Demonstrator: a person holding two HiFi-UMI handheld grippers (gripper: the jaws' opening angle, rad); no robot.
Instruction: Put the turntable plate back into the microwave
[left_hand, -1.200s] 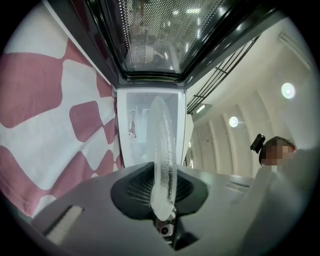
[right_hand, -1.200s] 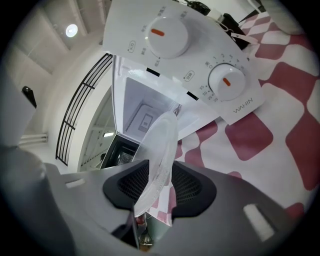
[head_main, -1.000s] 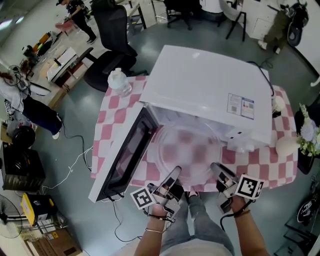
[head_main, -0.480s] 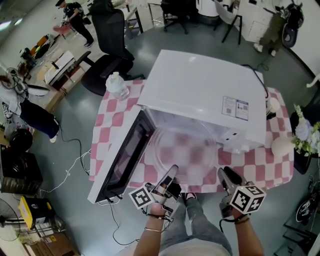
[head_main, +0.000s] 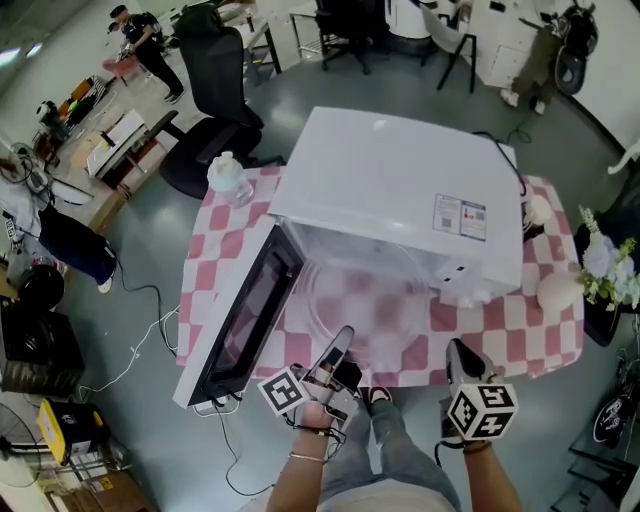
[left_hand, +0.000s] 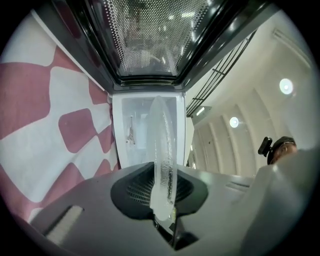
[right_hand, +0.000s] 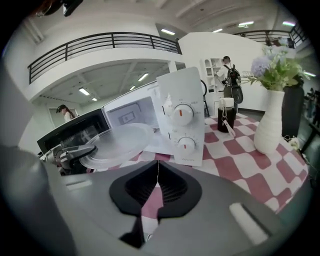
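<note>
- Centrally, the white microwave (head_main: 400, 190) fills the middle of the head view, door (head_main: 245, 305) swung open at lower left; its cavity holds nothing I can make out.
- Turntable plate (head_main: 365, 300), clear glass, hangs level at the cavity mouth, mostly outside, over the checked cloth (head_main: 215, 240).
- Left gripper (head_main: 338, 345) pinches its near rim, jaws almost together.
- Right gripper (head_main: 456, 350), lower right, has just been closing; its jaws meet on nothing.
- Risk: a single edge pinch may let the glass sag, slip, or knock the microwave's front edge.
- Vase (right_hand: 272, 117) at far right holds flowers (right_hand: 275, 65).
</note>
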